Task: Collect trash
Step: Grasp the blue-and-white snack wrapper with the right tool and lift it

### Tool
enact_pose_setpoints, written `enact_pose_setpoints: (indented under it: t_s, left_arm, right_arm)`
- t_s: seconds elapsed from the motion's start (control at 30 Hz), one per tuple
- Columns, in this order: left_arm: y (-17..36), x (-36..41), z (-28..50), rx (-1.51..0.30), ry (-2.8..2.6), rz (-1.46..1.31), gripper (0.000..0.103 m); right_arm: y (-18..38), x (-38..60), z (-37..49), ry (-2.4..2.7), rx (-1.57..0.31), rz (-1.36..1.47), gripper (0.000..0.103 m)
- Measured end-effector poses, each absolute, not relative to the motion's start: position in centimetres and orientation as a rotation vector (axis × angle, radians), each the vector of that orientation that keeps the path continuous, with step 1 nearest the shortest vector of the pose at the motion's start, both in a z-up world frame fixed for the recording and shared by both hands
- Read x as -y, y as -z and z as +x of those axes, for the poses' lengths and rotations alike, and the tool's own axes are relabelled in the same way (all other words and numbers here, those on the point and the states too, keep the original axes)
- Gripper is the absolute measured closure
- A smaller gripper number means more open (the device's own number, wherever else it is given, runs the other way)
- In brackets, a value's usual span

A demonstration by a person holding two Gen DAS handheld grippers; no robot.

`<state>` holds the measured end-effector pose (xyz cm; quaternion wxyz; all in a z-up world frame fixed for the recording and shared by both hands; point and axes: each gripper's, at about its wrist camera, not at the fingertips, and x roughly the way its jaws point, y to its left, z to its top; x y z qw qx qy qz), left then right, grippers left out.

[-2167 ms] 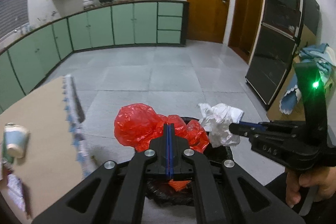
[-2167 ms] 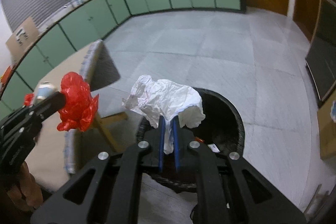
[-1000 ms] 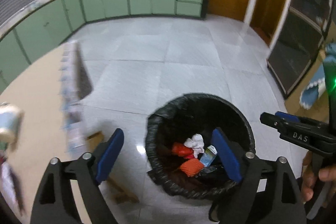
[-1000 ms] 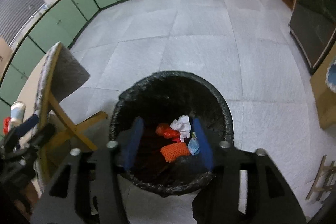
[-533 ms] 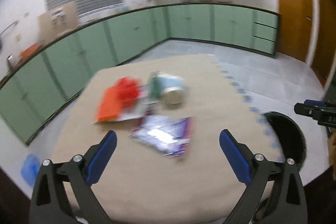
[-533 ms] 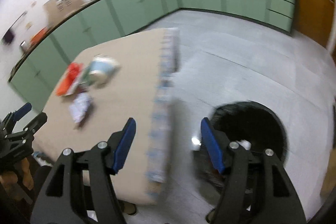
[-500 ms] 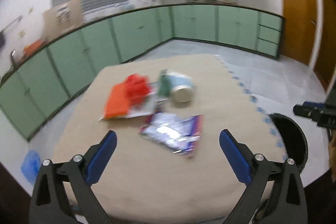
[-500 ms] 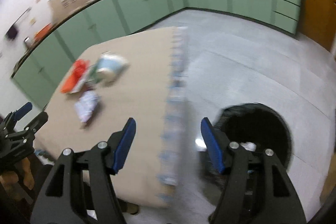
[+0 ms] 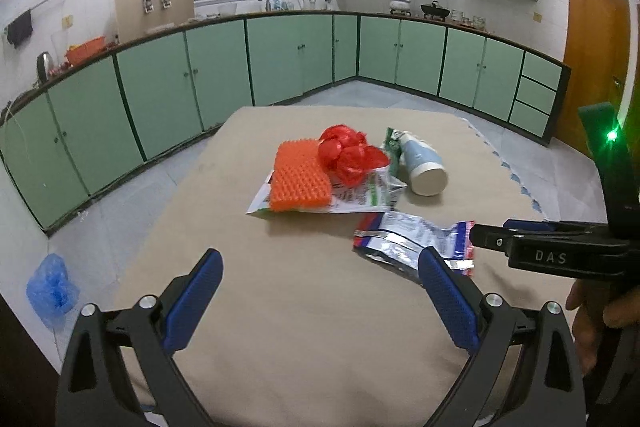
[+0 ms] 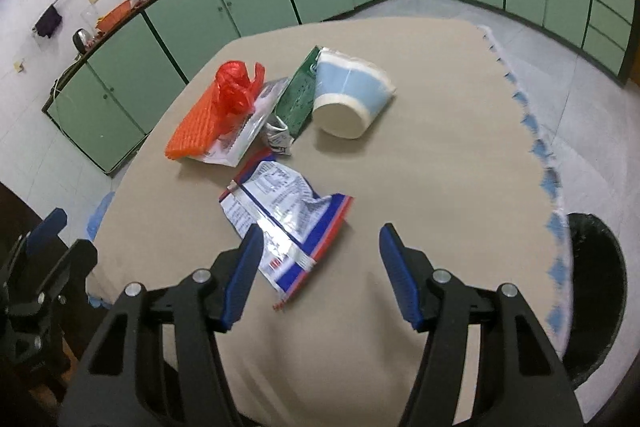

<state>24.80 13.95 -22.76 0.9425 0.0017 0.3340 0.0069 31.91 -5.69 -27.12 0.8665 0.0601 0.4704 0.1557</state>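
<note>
**Inspector A:** Starting at the left of the table. What lies there?

**Inspector B:** An orange studded pad rests on a flat printed wrapper. A crumpled red plastic bag sits on the pad's right edge, touching it.

**A:** Further right?

**B:** A green packet leans against a blue-and-white paper cup, which lies on its side with the open end toward the cameras. Nearer the cameras, apart from that cluster, a silver snack bag with red and blue edging lies flat.

**A:** Left gripper?

**B:** Fingers spread wide, nothing between them, hovering over bare tabletop. Its right finger overlaps the snack bag's near corner in the left wrist view; contact cannot be judged.

**A:** Right gripper?

**B:** Also spread and empty, above the table with the snack bag just beside its left finger.

**A:** Far right?

**B:** A black bin stands on the floor beyond the table's scalloped edge.
</note>
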Motion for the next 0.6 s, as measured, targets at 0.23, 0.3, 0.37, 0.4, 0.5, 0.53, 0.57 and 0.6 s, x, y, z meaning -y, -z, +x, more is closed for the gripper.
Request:
enact_pose_setpoints:
  t_s: [0.23,0.3,0.37,0.4,0.5,0.53,0.57,0.6]
  left_arm:
    - [23.8,-16.1,26.1,-0.686,-0.029,-0.026,0.007]
    - [24.0,-16.2,26.2,-0.69,-0.026,-0.028,0.007]
    - [24.2,-16.4,26.4,-0.694,-0.029,-0.024,0.007]
    - [24.3,-16.5,26.4,-0.698,-0.031,-0.022,0.007]
    - [24.5,-16.9,26.3,-0.704,-0.036,-0.029,0.007]
    - [24.4,-16.9,26.2,-0.702,-0.037,-0.029,0.007]
    - [24.3,-16.8,26.2,-0.702,-0.036,-0.027,0.007]
    - [24.3,-16.7,26.2,-0.703,-0.035,-0.025,0.007]
  right_arm:
    - [30.0,4.5,34.1,-0.289,-1.036,0.124,0.044]
    - [30.5,4.3,34.2,-0.292,-1.047,0.117,0.064]
    - [30.9,3.9,34.3,-0.327,-1.065,0.117,0.088]
    - [30.8,3.8,34.3,-0.33,-1.057,0.11,0.092]
    - [29.9,3.9,33.6,-0.348,-1.023,0.092,0.097]
    - [29.5,4.2,33.4,-0.353,-1.018,0.092,0.098]
    - [29.2,4.4,33.3,-0.357,-1.015,0.095,0.098]
    - [28.8,4.7,33.0,-0.358,-1.009,0.096,0.099]
